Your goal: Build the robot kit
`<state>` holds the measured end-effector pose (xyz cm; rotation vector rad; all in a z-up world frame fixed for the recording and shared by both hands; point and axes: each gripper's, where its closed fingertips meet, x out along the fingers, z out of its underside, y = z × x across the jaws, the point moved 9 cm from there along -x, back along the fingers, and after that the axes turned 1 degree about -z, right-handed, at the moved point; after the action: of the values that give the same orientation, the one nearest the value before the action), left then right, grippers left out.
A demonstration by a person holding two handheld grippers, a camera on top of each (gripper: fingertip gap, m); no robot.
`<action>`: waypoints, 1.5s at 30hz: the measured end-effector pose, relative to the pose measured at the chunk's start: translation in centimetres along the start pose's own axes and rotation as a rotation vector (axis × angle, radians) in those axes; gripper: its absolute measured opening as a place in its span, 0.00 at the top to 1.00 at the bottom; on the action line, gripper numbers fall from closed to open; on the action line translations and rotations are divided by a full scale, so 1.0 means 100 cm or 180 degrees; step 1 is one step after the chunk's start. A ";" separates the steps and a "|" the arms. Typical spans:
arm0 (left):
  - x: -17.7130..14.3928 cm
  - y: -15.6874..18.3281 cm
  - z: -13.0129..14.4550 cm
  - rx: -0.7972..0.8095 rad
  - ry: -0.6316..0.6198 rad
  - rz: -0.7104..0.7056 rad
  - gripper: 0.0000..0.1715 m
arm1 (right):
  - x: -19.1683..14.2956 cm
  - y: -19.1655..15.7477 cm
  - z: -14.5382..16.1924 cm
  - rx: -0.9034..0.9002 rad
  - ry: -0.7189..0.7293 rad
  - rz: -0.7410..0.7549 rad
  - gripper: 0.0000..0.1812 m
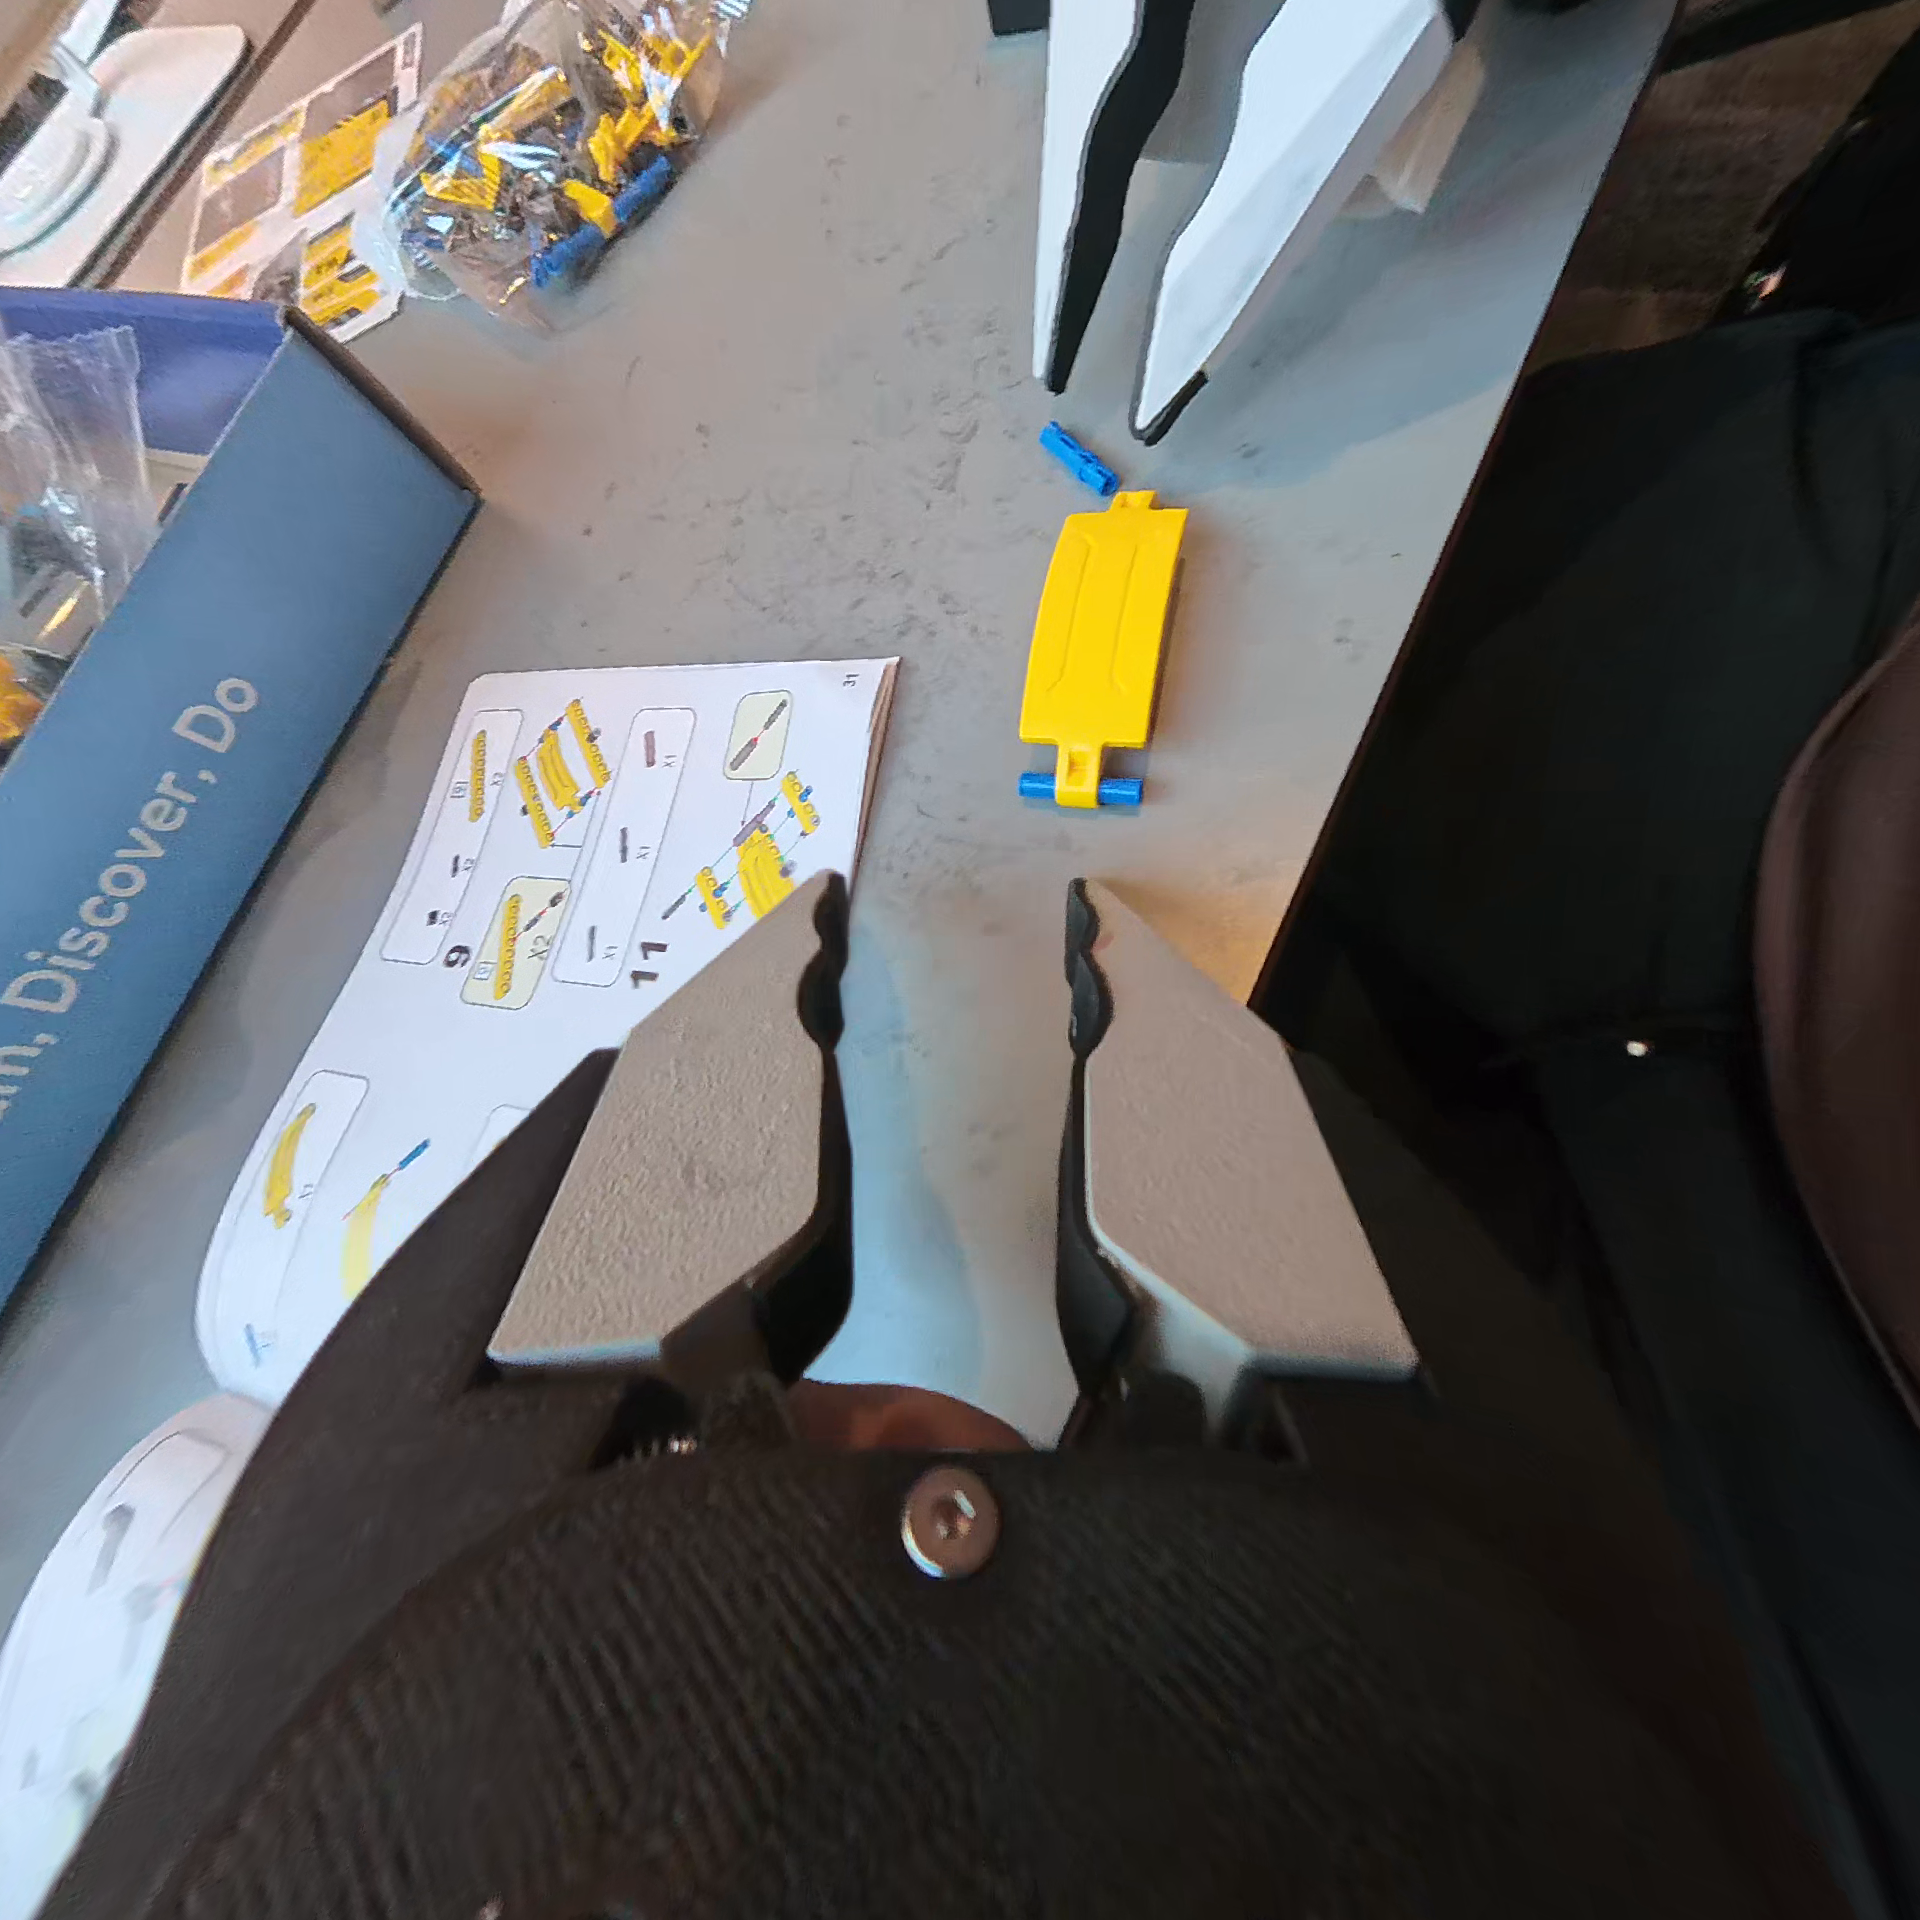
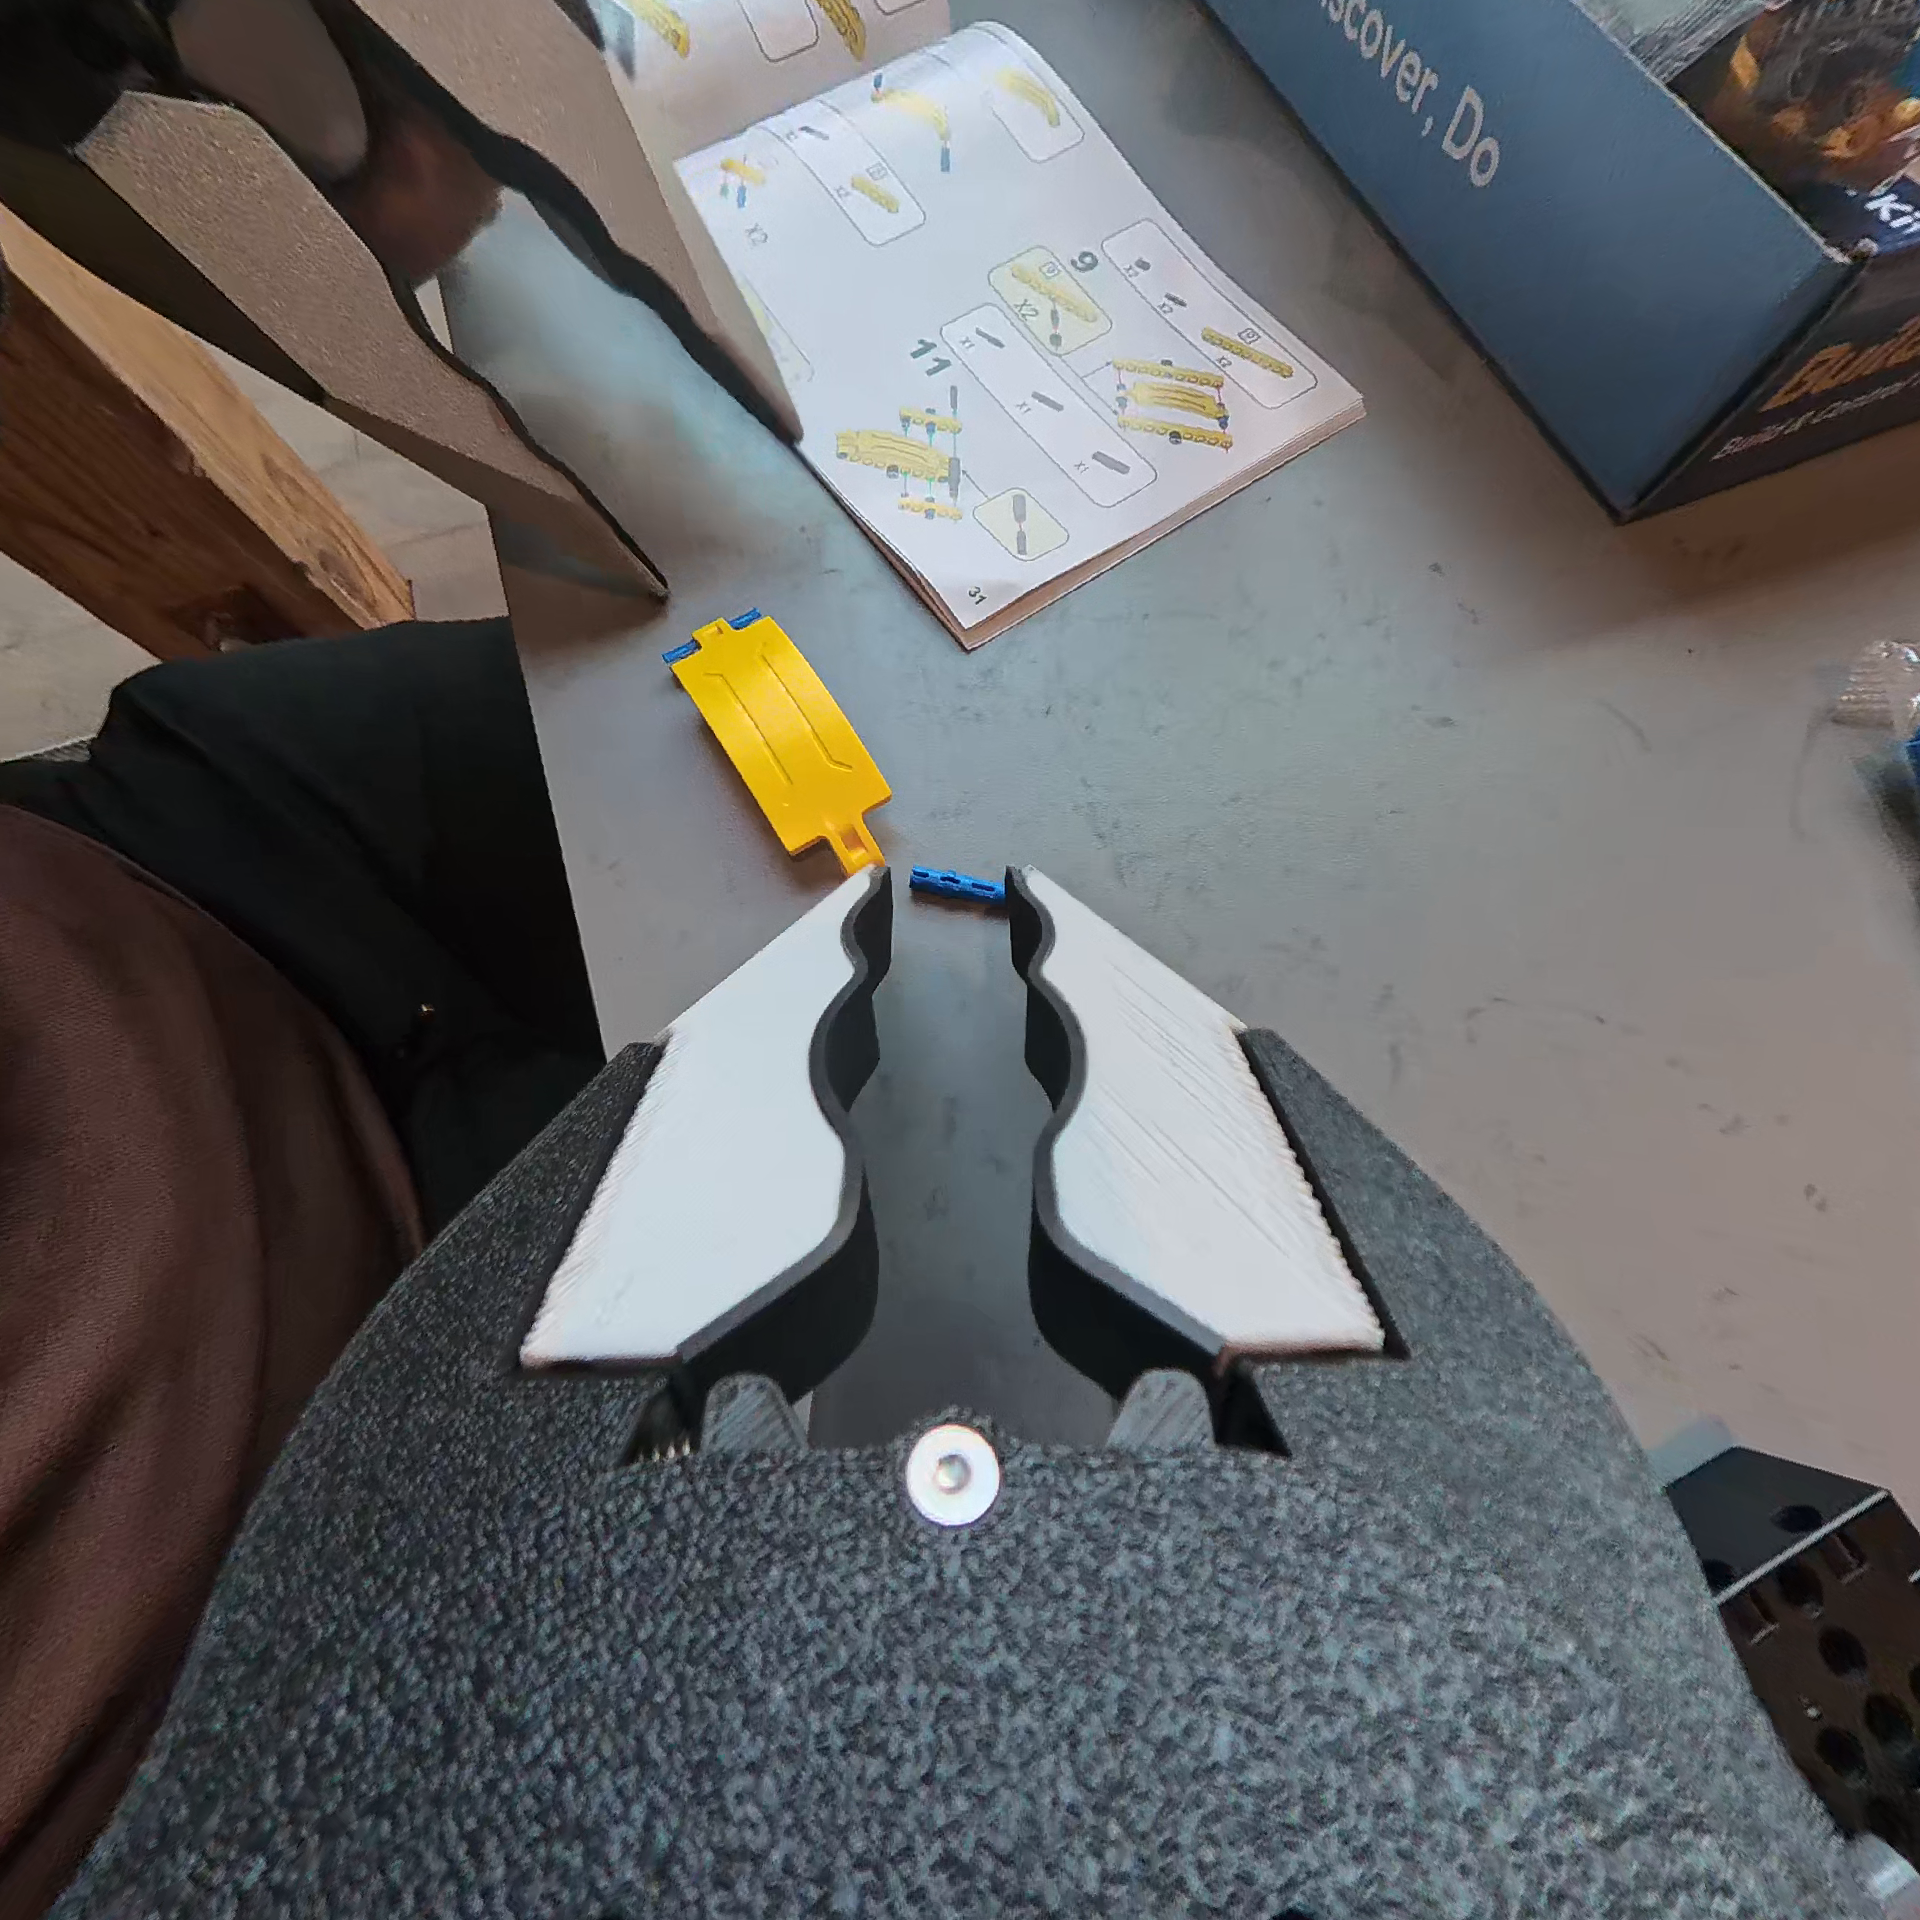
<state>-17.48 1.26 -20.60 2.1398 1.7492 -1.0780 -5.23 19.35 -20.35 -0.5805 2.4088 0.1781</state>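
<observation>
At far left I see the blue box, open, with clear bags inside; beyond it lies a bag of yellow and blue parts. My left gripper hovers spread and empty beside the instruction booklet. Right of it, my right gripper, fingers apart, points down at the loose blue pin just beside the yellow panel.
</observation>
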 end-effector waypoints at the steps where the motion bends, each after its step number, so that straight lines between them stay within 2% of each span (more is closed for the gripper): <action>1: 0.001 0.001 0.001 -0.0039 0.0037 0.0051 0.79 | 0.000 0.000 -0.001 -0.0033 0.0012 -0.0015 0.88; 2: 0.001 0.001 0.001 -0.0076 0.0058 0.0091 0.81 | 0.001 -0.001 -0.001 -0.0076 0.0009 -0.0033 0.88; 8: -0.001 0.000 0.003 -0.0181 0.0084 0.0234 0.75 | 0.005 -0.001 -0.001 -0.0163 -0.0087 -0.0166 0.90; 15: 0.002 0.001 -0.006 -0.0445 0.0290 0.0426 0.73 | -0.002 0.004 0.008 -0.0131 -0.0205 0.0079 0.90; 18: 0.007 0.006 -0.011 -0.0431 0.0282 0.0448 0.72 | -0.003 -0.001 0.004 -0.0009 -0.0085 0.0026 0.89; 22: 0.017 0.011 -0.018 -0.0431 0.0186 0.0360 0.73 | 0.005 0.003 0.001 0.0214 -0.0179 0.0287 0.87; 28: 0.020 0.014 -0.019 -0.0340 0.0141 0.0303 0.75 | 0.007 -0.003 -0.001 0.0586 -0.0114 0.0126 0.83; 38: 0.020 0.016 -0.018 -0.0284 0.0149 0.0339 0.80 | 0.009 0.001 -0.002 0.0472 -0.0203 -0.0234 0.88; 45: 0.013 0.015 -0.017 -0.0335 0.0319 0.0335 0.77 | 0.001 0.000 0.002 0.0129 -0.0200 -0.0188 0.88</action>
<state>-15.32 2.76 -20.69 2.2280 1.6730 -0.8476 -5.25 19.38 -20.58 -0.6177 2.3263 0.1204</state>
